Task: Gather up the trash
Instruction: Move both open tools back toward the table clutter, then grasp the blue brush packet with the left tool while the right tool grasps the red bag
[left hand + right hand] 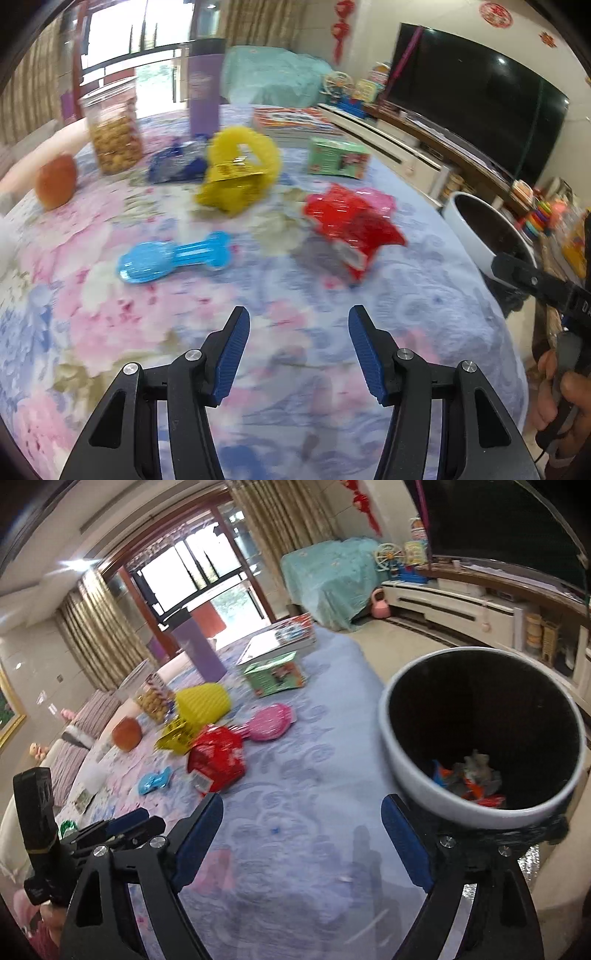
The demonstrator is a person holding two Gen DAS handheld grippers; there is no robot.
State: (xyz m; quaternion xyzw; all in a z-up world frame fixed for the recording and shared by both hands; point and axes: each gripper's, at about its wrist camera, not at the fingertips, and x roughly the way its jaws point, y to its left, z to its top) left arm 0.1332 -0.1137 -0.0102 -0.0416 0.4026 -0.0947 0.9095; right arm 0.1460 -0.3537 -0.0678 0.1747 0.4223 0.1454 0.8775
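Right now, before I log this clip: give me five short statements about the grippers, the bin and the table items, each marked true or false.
1. The left gripper holds nothing between its fingers. True.
2. The white bin is empty. False: crumpled wrappers lie at its bottom.
3. The red wrapper is still on the floral tablecloth. True.
4. The right gripper is clamped on the blue plastic toy. False: its jaws stand open and empty, and the toy lies on the cloth.
5. The yellow packet sits inside the bin. False: it lies on the table near the cookie jar.
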